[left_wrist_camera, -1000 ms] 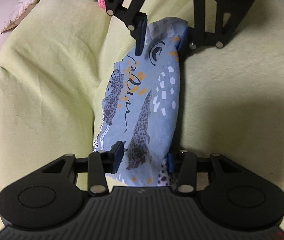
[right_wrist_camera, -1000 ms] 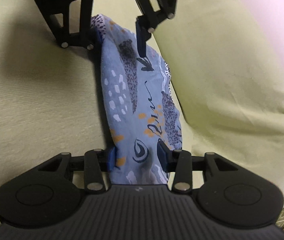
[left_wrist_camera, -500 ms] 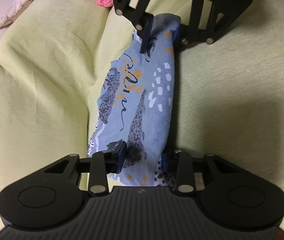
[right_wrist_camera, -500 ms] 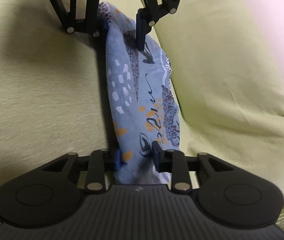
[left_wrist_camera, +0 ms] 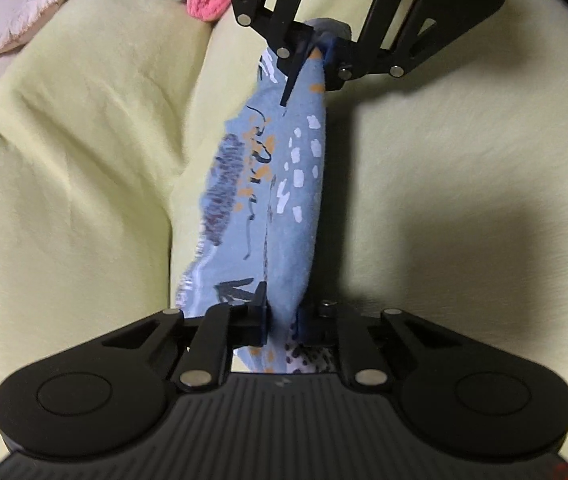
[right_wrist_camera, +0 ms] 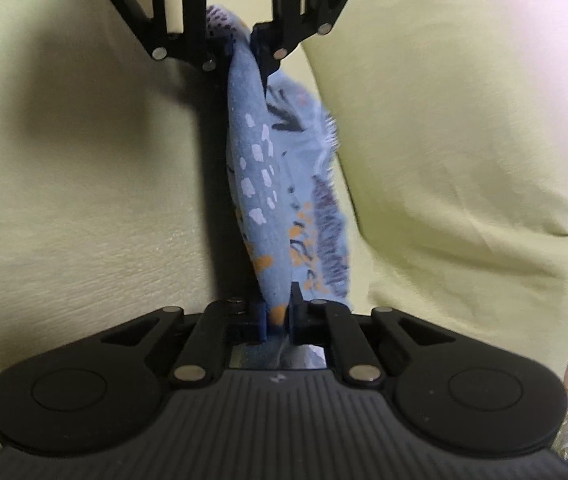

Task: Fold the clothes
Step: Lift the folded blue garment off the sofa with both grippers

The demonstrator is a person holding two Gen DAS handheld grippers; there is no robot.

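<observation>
Between both closing jaws, patterned blue garment (left_wrist_camera: 284, 200), pinched endwise

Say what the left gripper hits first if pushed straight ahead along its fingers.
The left gripper, jaws closing on the blue patterned cloth, faces the right gripper at the cloth's far end. Likely the bunching cloth first, then that gripper; depth is unclear.

no readable text, scribble-like black marks on blue patterned cloth (left_wrist_camera: 284, 184), too blurred to read
</observation>
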